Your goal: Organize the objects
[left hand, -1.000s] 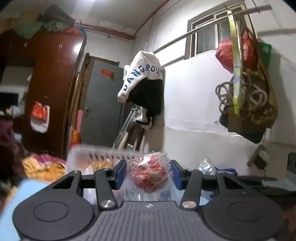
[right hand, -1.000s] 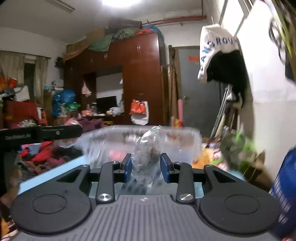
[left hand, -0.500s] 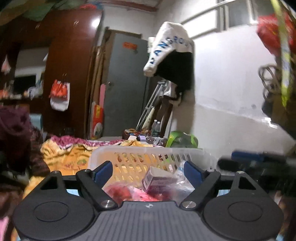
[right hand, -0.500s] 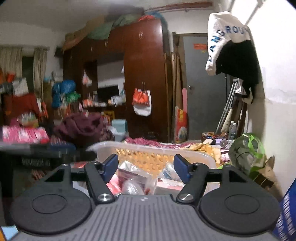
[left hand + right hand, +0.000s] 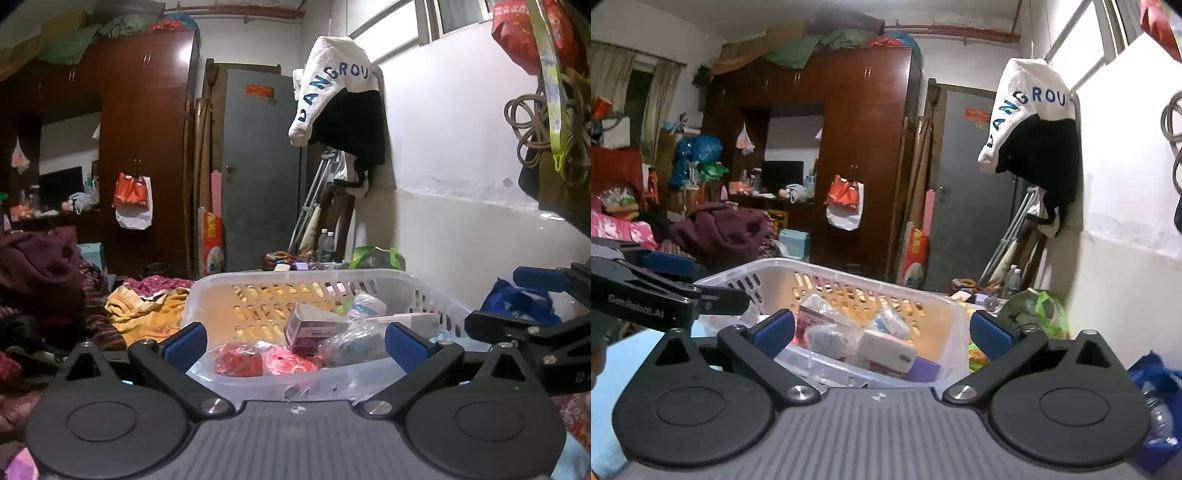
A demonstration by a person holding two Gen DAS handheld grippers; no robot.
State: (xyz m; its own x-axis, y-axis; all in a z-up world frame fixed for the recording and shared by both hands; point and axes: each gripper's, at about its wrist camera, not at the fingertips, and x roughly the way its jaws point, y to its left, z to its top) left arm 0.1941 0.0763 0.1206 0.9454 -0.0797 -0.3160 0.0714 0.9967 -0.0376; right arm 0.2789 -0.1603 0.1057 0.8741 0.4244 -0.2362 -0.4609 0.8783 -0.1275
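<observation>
A white slotted plastic basket (image 5: 295, 275) stands right in front of both grippers. In it lie a clear bag of red pieces (image 5: 240, 363), a purple box (image 5: 314, 326) and a crumpled clear bag (image 5: 354, 343). My left gripper (image 5: 295, 345) hangs over the basket's near rim, its jaws opening wide with nothing pressed between the blue pads. My right gripper (image 5: 882, 334) is over the basket (image 5: 849, 273) from the other side, jaws also opening and empty; a white packet (image 5: 886, 350) and a clear bag (image 5: 827, 338) lie below it. Each gripper shows at the edge of the other's view.
Yellow cloth (image 5: 147, 306) and a heap of dark red clothes (image 5: 37, 269) lie left of the basket. A green bag (image 5: 376, 256) sits behind it by the white wall. A blue bag (image 5: 517, 302) is at the right. A brown wardrobe (image 5: 864, 147) and grey door stand beyond.
Both grippers went from shut on plastic bags to wide open. The red-filled bag and the clear bag now lie in the basket, and both views have swung toward it.
</observation>
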